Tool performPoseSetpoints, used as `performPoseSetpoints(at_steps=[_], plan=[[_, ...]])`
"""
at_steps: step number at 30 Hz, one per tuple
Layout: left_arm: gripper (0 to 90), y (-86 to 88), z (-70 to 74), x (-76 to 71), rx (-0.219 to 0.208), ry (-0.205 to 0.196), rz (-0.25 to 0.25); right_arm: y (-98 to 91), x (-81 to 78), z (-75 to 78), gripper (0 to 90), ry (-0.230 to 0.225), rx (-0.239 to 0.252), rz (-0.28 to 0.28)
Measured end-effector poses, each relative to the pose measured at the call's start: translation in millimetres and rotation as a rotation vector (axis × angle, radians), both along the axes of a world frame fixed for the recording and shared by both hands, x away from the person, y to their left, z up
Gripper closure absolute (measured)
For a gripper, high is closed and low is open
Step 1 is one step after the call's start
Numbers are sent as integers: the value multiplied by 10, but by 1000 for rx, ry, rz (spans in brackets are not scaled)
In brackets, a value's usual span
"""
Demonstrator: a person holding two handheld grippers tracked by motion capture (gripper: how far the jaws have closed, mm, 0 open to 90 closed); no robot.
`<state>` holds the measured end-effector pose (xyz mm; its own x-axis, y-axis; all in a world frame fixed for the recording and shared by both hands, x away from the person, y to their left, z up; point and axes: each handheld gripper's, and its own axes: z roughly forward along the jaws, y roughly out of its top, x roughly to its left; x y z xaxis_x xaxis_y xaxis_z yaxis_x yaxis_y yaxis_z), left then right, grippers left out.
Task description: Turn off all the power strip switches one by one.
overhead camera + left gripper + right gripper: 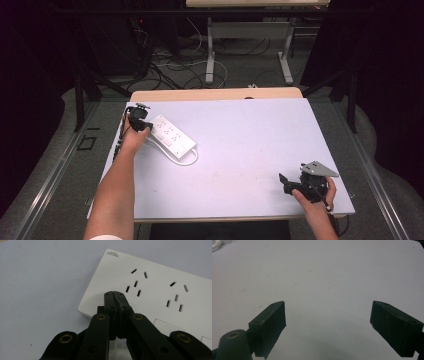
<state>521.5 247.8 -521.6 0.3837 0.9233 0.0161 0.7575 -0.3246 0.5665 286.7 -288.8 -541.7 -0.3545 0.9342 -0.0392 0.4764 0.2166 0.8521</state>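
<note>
White table (240, 150), power strip (171, 134) under pressed-together left hand-held gripper (115, 293), right hand-held gripper (328, 322) spread, well apart.

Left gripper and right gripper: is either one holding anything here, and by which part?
Nothing is held. The left gripper has its jaws shut together, tips over the near end of the white power strip, with nothing between them. The right gripper is open over the bare table.

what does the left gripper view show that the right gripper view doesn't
Left gripper view: the left gripper, jaws shut together, tips over the near end of the white power strip, whose socket slots and corner logo are plain to see. Right gripper view: the right gripper, jaws wide open with nothing between them, and a bit of white cable at the top left corner. Both: the pale table top.
</note>
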Motion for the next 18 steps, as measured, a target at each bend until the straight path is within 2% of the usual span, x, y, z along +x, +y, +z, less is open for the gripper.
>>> performPoseSetpoints(at_steps=[5,8,11,12,16,17,18], plan=[[900,5,13,-11,1,13,-9,9,-9,-1,125,3,1,1],[887,18,13,-45,-19,15,6,4,-13,7,125,-1,6,-7],[870,22,43,-66,-21,10,0,-1,-6,13,125,-1,5,-2],[862,22,86,-94,-31,4,1,-6,1,12,125,-8,-6,7],[809,6,163,-157,-64,-11,4,13,-11,25,125,-5,-3,7],[788,1,188,-175,-69,5,0,19,-11,25,125,-7,0,1],[764,1,188,-175,-69,5,0,10,-7,27,125,-7,-6,10]])
